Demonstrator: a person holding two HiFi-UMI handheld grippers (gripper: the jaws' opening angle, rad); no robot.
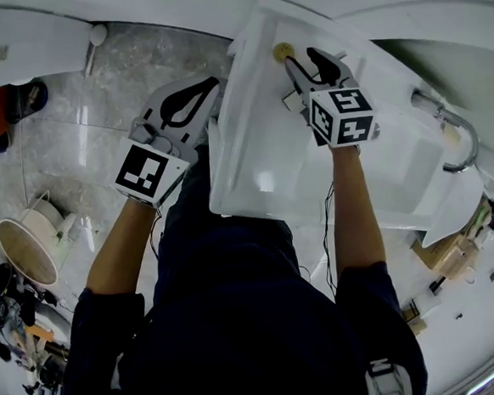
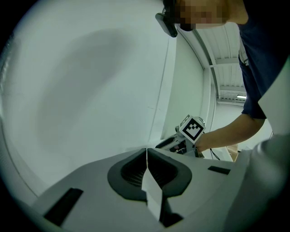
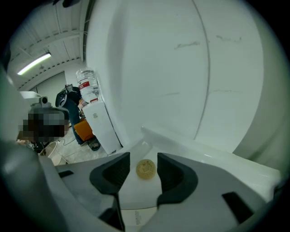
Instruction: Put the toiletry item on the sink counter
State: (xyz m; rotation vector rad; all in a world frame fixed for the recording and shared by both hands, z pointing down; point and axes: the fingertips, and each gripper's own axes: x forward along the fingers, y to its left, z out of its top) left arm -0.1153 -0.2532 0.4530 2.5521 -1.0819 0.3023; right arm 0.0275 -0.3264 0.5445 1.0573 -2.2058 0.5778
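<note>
Yellowish round toiletry disc (image 1: pixel 283 51) (image 3: pixel 146 169) lies on the white table (image 1: pixel 251 32) at the sink's corner. It sits between the wide-apart jaws of the right tool (image 1: pixel 301 60) (image 3: pixel 142 159), pads clear of it. Left tool (image 1: pixel 213 89) (image 2: pixel 147 152): jaws closed together, empty, beside the sink.

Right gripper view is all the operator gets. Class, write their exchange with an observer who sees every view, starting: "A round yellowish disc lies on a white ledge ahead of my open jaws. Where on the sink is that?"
Observer: In the head view the disc lies on a corner of the sink, at its far left, just past the tips of your right hand-held gripper.
Operator: Where is the tap?
Observer: The tap curves over the sink's right side, well away from the disc.
Operator: And my other hand?
Observer: The left hand-held gripper is beside the sink's left edge, over the floor, with its jaws together.
</note>
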